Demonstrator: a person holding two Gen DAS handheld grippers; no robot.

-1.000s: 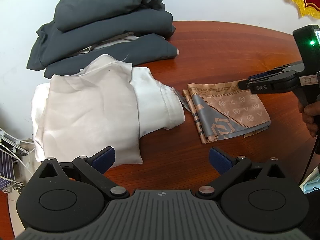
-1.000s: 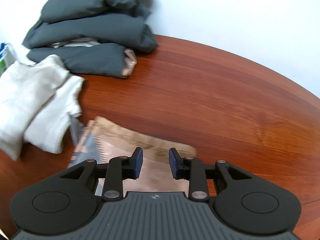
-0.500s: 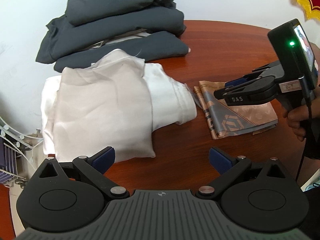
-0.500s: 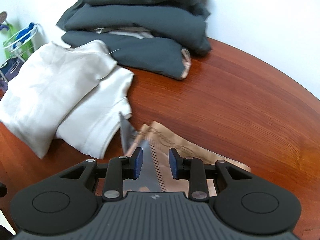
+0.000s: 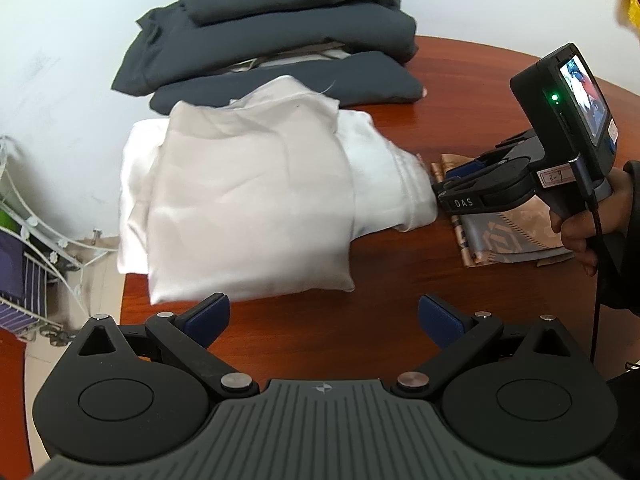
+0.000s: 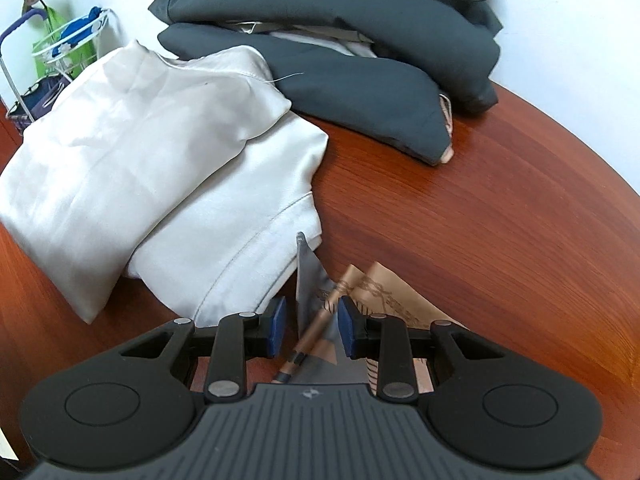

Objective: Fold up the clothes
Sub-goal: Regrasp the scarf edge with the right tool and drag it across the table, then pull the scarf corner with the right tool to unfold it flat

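- While the right gripper (image 6: 311,326) holds its fingers partly open astride the patterned scarf (image 6: 320,312)'s raised corner, gripping nothing, a pinch looks imminent.
- Left gripper (image 5: 323,317) hangs wide open, empty, lower centre.
- White garment (image 5: 248,200) lies folded on the table (image 5: 400,264), frame centre.

Reddish-brown wood counter (image 6: 500,216); dark grey clothes (image 6: 360,12); plain cream-white cloth (image 6: 132,168); tan-and-grey scarf (image 5: 516,236) with geometric emblems and chain-print border.
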